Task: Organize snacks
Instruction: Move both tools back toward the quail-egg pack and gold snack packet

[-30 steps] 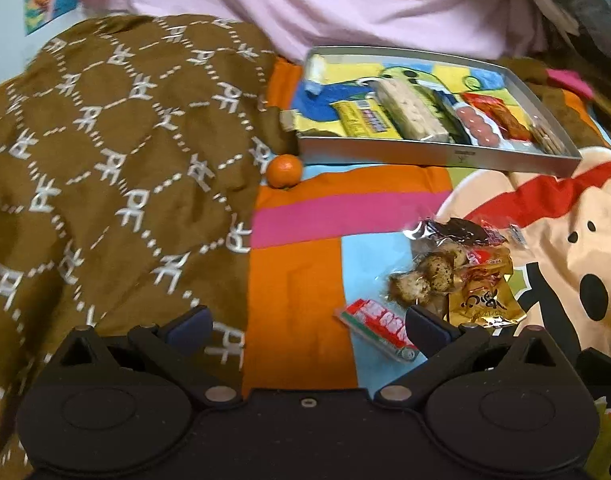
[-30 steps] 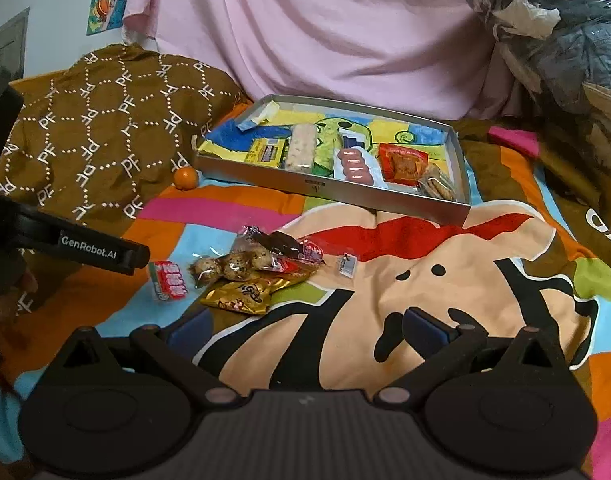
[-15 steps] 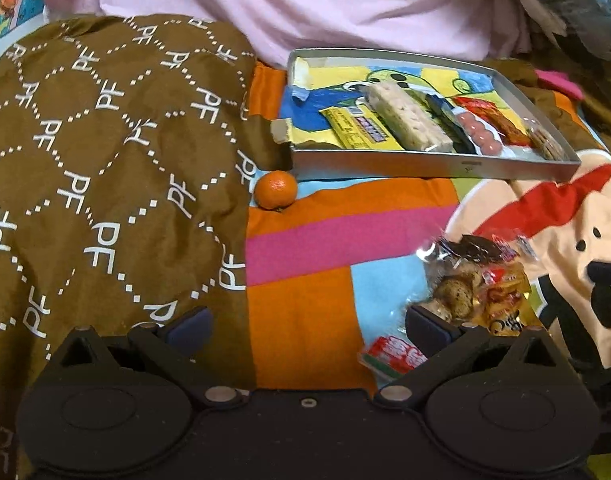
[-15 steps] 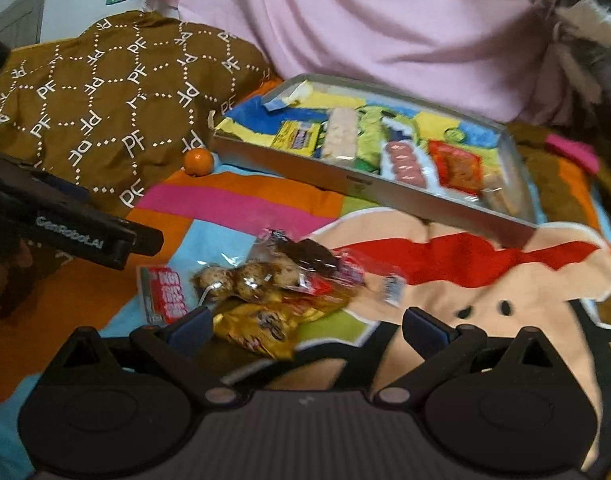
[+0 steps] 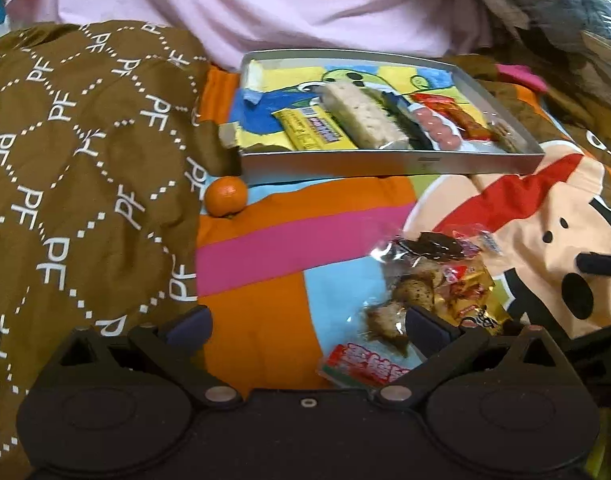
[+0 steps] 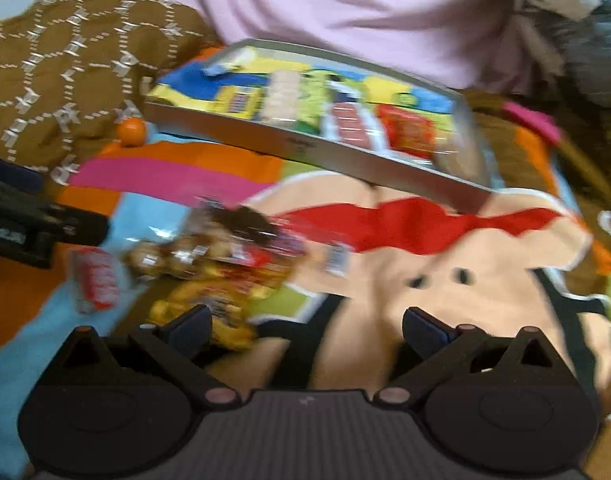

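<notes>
At far left lies the brown quilt (image 5: 77,168), with an orange (image 5: 225,196) against its edge, just beside the near left corner of the tray (image 5: 385,162). The left gripper (image 5: 305,322) hovers low over the bedspread (image 5: 265,248), fingers wide, holding nothing. Just ahead of its right finger lies the red packet (image 5: 365,366), flat, its long axis running from near-left to far-right in this view. Beyond it, touching, is the loose pile of wrapped snacks (image 5: 433,280). The tray already holds several bars and packets laid side by side, long axes pointing roughly away from the camera.

The right gripper (image 6: 305,326) is also wide and empty, its left finger over the yellow bag (image 6: 209,300); that view is blurred.

This looks like the approach to a pick. Next, a gripper should straddle one packet across its short side, close, and carry it to a bare part of the tray.
</notes>
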`<state>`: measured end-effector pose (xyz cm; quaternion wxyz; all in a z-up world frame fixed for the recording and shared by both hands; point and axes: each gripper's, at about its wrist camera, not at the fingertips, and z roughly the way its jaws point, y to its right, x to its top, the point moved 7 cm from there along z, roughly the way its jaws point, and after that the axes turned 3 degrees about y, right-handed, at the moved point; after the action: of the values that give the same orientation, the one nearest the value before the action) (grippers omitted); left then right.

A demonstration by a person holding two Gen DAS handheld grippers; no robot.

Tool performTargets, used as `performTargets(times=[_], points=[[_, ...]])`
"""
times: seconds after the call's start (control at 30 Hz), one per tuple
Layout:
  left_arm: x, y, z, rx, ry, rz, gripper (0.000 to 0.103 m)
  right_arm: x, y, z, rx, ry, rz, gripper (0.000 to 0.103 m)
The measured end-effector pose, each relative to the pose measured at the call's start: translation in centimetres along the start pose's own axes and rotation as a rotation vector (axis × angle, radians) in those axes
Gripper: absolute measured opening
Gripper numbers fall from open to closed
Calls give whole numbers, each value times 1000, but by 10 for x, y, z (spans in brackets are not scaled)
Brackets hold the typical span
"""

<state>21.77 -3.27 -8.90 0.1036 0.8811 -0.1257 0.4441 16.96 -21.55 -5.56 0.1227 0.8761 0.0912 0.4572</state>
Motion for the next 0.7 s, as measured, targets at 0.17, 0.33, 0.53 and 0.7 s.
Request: performTargets(times=[0.17,0.33,0.53,0.7], points=[[1,-3,1,4,-6,-30,102,3,-1,-12,66,56,27,103],[2,-6,-2,9,-2,-46,102,7,-35,9,100,42,-65,103],[1,5,-2,-13,0,-14,102,3,-28,19,82,-8,-30,103],[-2,13,0,-56,-5,15,102,-4,-6,13,4,-43,-32,103]])
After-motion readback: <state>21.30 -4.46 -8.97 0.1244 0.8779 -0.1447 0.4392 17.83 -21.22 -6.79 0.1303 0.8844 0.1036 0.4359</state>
